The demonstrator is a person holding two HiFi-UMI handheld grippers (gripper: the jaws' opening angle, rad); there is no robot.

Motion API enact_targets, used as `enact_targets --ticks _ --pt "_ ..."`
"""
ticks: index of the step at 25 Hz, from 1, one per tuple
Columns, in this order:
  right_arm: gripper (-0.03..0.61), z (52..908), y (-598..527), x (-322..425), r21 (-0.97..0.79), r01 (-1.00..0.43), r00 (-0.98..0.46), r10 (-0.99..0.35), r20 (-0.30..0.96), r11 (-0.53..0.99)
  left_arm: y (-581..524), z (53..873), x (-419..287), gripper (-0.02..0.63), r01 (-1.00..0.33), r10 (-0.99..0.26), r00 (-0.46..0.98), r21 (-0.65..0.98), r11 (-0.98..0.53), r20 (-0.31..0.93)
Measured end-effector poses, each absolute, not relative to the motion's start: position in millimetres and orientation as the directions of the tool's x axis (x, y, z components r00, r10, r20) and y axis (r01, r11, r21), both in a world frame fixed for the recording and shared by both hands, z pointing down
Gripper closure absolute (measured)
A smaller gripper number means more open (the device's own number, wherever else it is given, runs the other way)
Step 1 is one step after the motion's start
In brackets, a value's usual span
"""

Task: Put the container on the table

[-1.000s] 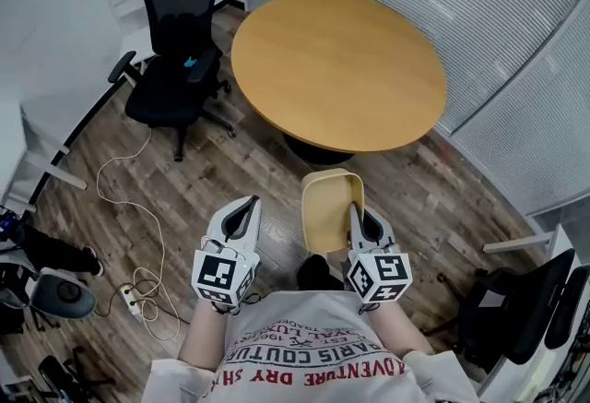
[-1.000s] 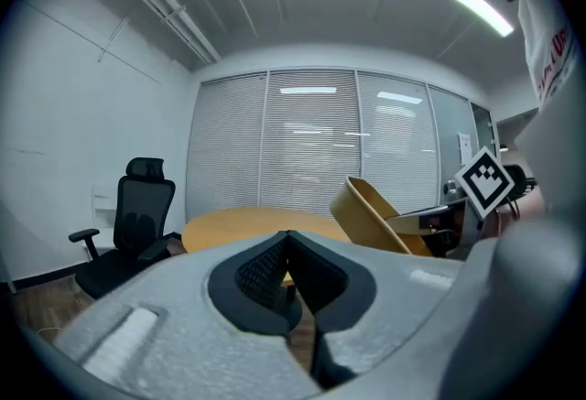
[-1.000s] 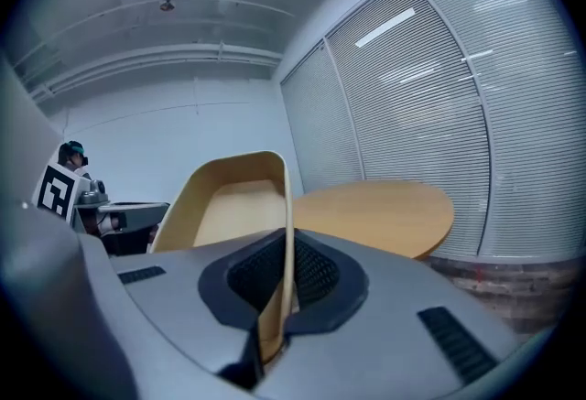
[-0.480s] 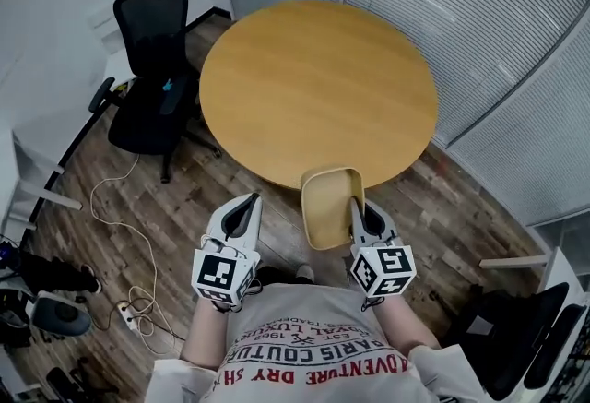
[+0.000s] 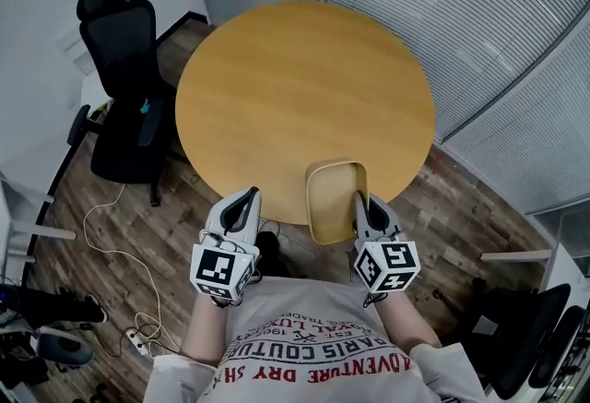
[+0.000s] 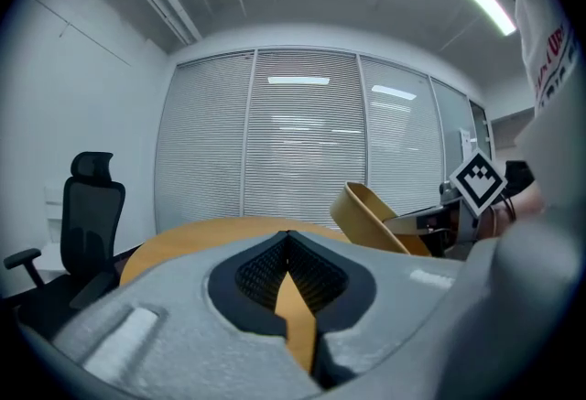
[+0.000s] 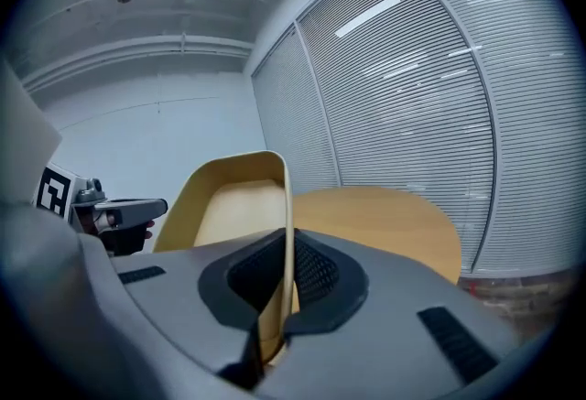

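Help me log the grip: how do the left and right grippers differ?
The right gripper is shut on the tan container's wall; the left gripper is shut on nothing. The right touches the container; the left stands apart from it. Both point toward the round table.

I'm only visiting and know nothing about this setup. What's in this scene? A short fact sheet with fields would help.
Place: office room with a wood-pattern floor and blinds along the walls
Table: round wooden table
Container: tan container, held tilted in the air at the table's near edge, not set down
Right gripper: shut on the container's side wall
Left gripper: jaws together, holding nothing
Chair: black office chair, left of the table in the head view
Floor: white cable trailing near the chair
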State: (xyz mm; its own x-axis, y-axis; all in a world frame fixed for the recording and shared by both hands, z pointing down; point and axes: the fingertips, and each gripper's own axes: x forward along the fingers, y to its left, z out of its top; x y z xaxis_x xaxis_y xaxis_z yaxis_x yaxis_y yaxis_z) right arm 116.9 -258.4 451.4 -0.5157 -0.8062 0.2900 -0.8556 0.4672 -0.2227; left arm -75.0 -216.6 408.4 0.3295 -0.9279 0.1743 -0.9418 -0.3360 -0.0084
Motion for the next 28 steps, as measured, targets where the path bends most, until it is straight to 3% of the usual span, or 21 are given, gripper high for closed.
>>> enact_targets --ticks 15,28 --pt "0.567 480.2 -401.3 34.9 -0.275 -0.933 -0.330 -0.859 0.392 0.233 -403.2 414.1 -175.9 0.615 -0.856 -0.838 0.513 0.038 -0.515 0.186" --pt "0.566 601.9 -431.9 0.5 -0.257 -0.961 -0.255 -0.699 0.668 0.105 -450.0 475.9 -183.9 0.615 -0.785 -0.745 0.613 0.100 -0.611 0.262"
